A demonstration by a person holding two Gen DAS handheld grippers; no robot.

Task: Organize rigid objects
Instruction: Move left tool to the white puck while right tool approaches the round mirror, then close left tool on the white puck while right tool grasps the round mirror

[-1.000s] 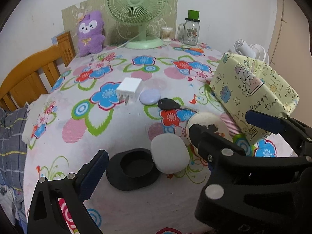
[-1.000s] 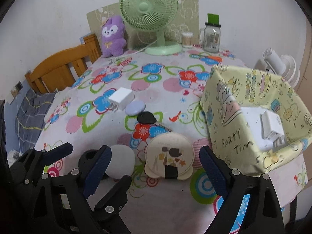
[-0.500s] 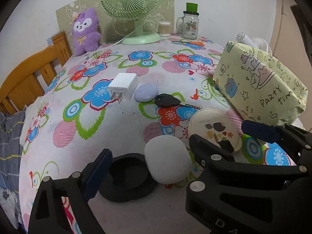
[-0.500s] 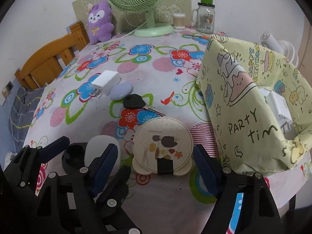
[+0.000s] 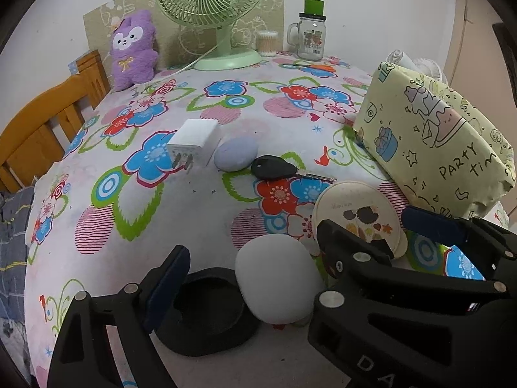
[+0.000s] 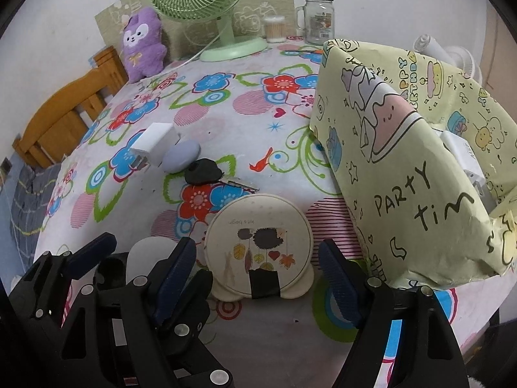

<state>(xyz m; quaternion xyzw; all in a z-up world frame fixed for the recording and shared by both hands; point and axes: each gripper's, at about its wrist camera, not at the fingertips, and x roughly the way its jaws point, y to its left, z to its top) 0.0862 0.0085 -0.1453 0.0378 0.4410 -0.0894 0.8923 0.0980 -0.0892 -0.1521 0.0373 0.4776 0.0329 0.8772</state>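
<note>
A home: floral tablecloth (image 5: 200, 213), plush toy (image 5: 134, 50), desk fan (image 5: 213, 3).

On the table (image 5: 200, 213) we see a white plug adapter (image 5: 194, 144), lilac oval pebble (image 5: 236, 154) and black key fob (image 5: 273, 168) in a row, left of the yellow paper-wrapped box (image 5: 433, 148).

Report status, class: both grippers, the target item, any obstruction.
Left gripper open, straddling white oval case. Right gripper open, framing round cream compact. Yellow party box close on the right; nothing between fingers and compact.
</note>
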